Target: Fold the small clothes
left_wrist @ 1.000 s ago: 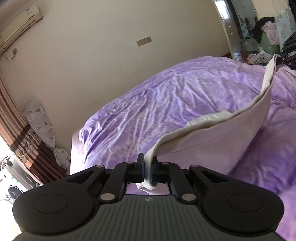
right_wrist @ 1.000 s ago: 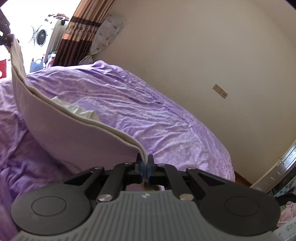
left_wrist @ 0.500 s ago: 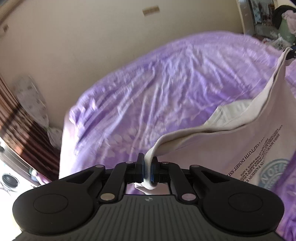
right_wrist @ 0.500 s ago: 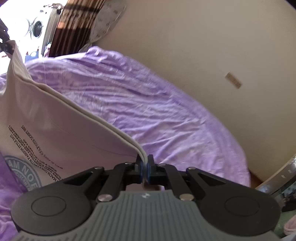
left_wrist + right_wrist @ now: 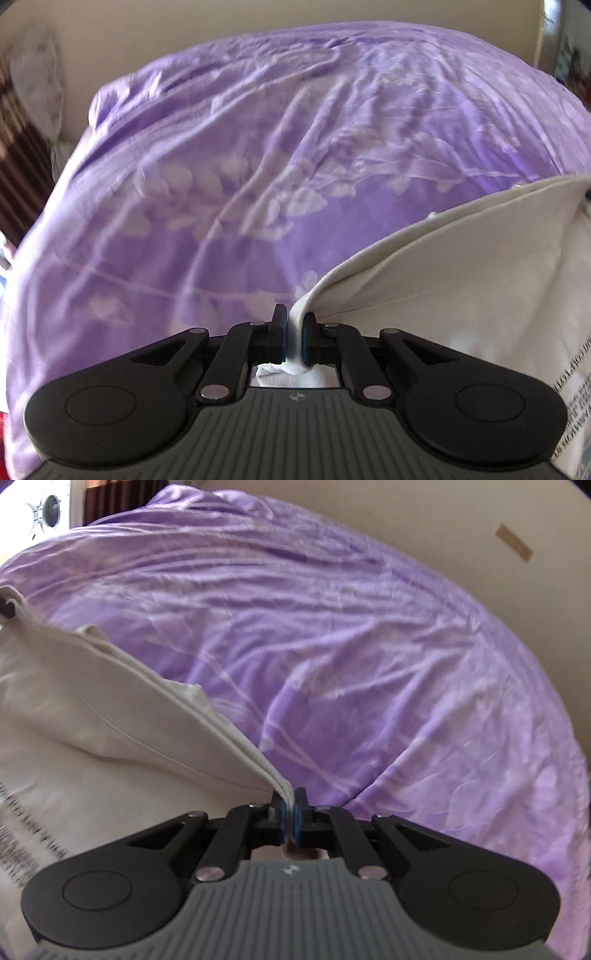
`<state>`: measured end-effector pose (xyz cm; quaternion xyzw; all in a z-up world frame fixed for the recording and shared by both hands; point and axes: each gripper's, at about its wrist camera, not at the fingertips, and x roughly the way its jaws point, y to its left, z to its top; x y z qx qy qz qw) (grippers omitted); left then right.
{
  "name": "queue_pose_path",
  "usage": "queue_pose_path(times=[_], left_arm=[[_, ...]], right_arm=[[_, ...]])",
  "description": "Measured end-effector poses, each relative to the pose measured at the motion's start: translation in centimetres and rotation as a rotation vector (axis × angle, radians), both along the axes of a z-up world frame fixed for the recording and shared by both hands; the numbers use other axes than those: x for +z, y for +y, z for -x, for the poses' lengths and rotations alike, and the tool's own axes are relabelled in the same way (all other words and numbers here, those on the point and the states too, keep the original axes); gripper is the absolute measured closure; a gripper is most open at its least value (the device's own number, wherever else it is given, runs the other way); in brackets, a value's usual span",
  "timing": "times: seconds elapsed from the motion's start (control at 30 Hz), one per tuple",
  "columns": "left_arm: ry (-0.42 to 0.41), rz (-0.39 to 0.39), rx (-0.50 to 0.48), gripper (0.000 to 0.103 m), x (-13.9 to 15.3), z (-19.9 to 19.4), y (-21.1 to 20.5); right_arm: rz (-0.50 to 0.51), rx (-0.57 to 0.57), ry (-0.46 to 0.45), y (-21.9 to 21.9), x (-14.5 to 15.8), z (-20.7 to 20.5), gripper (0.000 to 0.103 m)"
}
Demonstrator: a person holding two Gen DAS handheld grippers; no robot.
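The left gripper [image 5: 294, 336] is clenched on a corner of the cream T-shirt [image 5: 461, 280], whose hem runs from the jaws up to the right edge of the frame. The right gripper [image 5: 290, 821] pinches the opposite corner; there the cloth [image 5: 92, 738] spreads toward the left edge. Beneath lies the purple bedspread [image 5: 258, 166].

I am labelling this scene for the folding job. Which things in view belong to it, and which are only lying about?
Belong to the job:
cream printed cloth garment
left gripper, jaws shut on the garment
right gripper, jaws shut on the garment

Only lying about:
purple patterned bedcover
white washing machine
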<state>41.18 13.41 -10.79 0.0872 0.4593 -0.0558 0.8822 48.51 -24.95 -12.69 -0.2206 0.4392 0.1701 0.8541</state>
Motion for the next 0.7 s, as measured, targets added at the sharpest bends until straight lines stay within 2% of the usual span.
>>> queue_pose_path(times=[0.13,0.3,0.33,0.37,0.4,0.43,0.47,0.57,0.7], left_arm=[[0.002,0.027,0.004,0.094,-1.7,-0.8,0.5],[-0.029,0.033,0.027,0.072,-1.5,-0.8,1.1],[-0.042,0.027,0.038,0.068,-1.2,-0.6,1.2],[-0.052,0.020,0.060,0.062,-0.9,-0.4,1.4],[-0.053,0.017,0.080,0.057,-0.5,-0.3,1.7],[-0.057,0.023,0.099,0.054,-0.1,-0.1,2.0],[-0.065,0.035,0.119,0.051,0.3,0.3,2.4],[-0.054,0.091,0.166,0.051,1.9,1.7,3.4],[-0.038,0.190,0.192,0.051,3.9,5.4,3.9]], right_arm=[[-0.003,-0.007,0.038,0.3,-3.1,-1.9,0.103],[-0.043,-0.032,0.013,0.2,-4.0,-2.7,0.101],[-0.052,-0.035,0.005,0.1,-4.0,-2.6,0.098],[-0.061,-0.041,0.004,0.0,-3.8,-2.5,0.085],[-0.068,-0.056,-0.005,-0.3,-3.5,-2.3,0.060],[-0.074,-0.070,-0.026,-0.5,-3.1,-2.0,0.052],[-0.079,-0.077,-0.046,-0.7,-2.6,-1.6,0.050],[-0.098,-0.100,-0.064,-1.6,-0.9,-0.4,0.051],[-0.165,-0.170,-0.031,-3.3,1.2,2.2,0.051]])
